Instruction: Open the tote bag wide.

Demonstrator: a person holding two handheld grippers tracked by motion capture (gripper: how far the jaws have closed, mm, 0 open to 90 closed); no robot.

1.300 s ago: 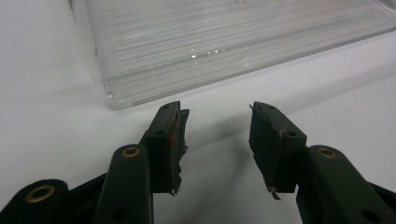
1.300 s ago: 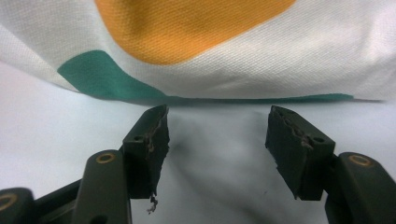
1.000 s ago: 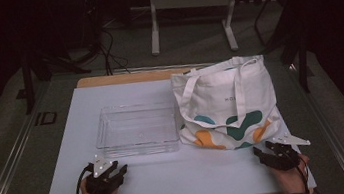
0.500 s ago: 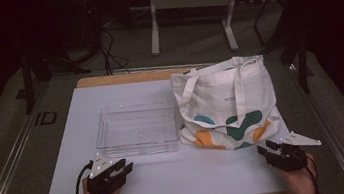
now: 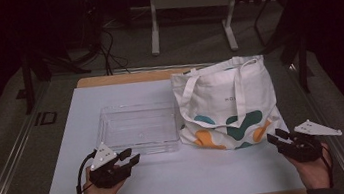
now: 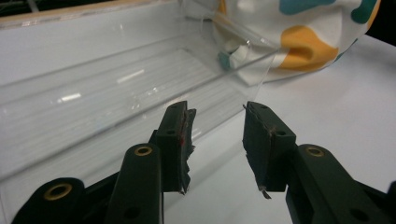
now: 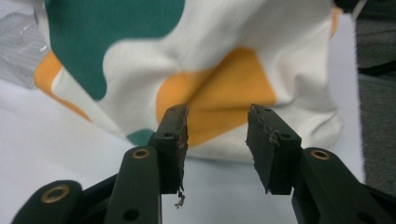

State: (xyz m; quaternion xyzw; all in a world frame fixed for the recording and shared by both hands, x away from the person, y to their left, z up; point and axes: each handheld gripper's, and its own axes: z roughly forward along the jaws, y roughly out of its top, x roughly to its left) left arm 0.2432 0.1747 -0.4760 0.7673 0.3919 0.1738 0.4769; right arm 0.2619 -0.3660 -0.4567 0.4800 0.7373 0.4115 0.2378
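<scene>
Two black tools gape empty near the table's front edge: the left tool [image 5: 130, 158] before the clear plastic tray [image 5: 139, 129], the right tool [image 5: 276, 139] by the white patterned cloth bag [image 5: 226, 105].

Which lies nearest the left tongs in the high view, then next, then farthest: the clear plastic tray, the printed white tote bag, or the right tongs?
From the left tongs:
1. Clear plastic tray, just ahead of them.
2. White cloth tote bag with teal and orange blotches, ahead and to the right, beside the tray.
3. Right tongs, across the white table at its right edge.
</scene>
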